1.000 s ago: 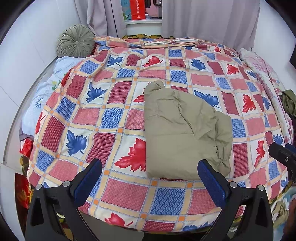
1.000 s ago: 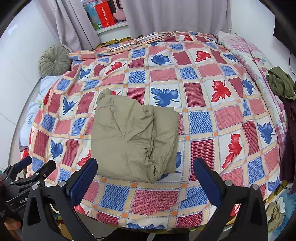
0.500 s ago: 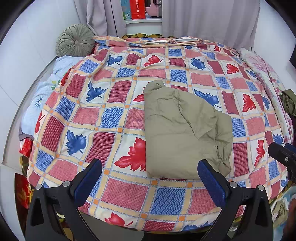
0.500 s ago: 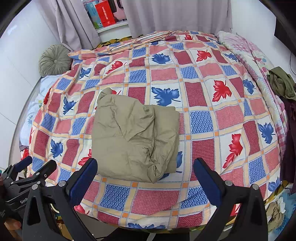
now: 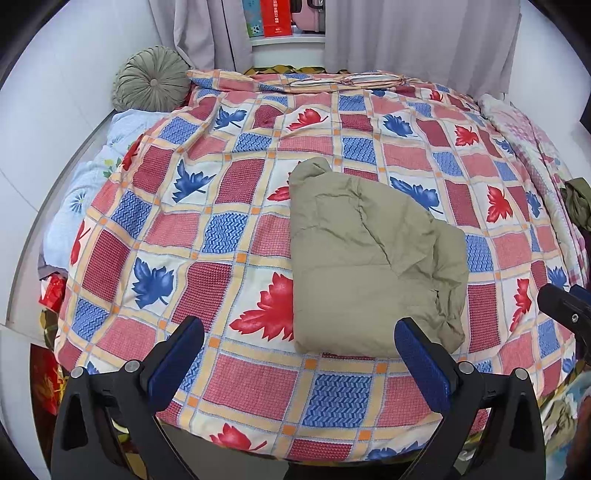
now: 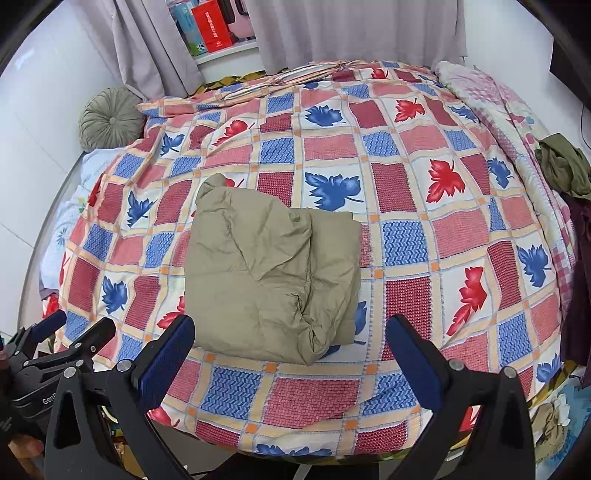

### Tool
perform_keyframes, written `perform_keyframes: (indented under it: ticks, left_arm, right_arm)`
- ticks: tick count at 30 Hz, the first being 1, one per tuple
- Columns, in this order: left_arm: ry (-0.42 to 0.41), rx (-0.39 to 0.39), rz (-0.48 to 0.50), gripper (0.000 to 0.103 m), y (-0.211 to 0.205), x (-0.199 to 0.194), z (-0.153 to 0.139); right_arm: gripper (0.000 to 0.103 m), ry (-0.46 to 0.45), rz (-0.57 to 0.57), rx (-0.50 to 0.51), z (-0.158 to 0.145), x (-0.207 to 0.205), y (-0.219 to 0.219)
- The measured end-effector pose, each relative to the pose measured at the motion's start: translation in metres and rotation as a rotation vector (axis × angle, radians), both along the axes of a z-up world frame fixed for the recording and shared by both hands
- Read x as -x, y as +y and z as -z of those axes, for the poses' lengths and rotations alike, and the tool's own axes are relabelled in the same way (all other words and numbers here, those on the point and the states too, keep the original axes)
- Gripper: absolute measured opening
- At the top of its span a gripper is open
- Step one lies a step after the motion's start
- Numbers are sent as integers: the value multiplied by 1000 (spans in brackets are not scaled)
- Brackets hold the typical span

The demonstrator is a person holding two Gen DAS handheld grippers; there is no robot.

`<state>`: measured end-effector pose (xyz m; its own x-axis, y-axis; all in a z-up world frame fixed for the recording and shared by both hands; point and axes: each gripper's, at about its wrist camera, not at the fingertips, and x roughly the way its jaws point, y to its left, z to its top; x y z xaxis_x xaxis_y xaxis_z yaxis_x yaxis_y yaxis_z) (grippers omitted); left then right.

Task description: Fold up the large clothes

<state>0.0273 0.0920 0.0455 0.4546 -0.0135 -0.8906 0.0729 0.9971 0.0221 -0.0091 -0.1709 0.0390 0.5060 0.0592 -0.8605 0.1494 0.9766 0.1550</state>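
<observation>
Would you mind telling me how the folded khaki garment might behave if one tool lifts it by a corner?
The khaki garment looks soft and creased, so it would probably droop. Its loosely stacked layers would likely slide open. It seems puffy, so perhaps light for its bulk.

Khaki garment [image 5: 365, 258] — matt, creased cloth; quilt [image 5: 236, 236] — textured woven cotton.

The bed [image 5: 258, 391] hides its near side below the edge; the red box [image 6: 212, 29] has unreadable print, top cropped.
</observation>
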Motion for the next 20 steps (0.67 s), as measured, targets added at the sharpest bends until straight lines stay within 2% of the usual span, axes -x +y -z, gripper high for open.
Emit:
perform_keyframes:
  ticks: [20]
  left_arm:
    - [1, 4, 4, 103, 6, 0, 4]
  right_arm:
    - [103, 5, 5, -1, -1, -1, 3]
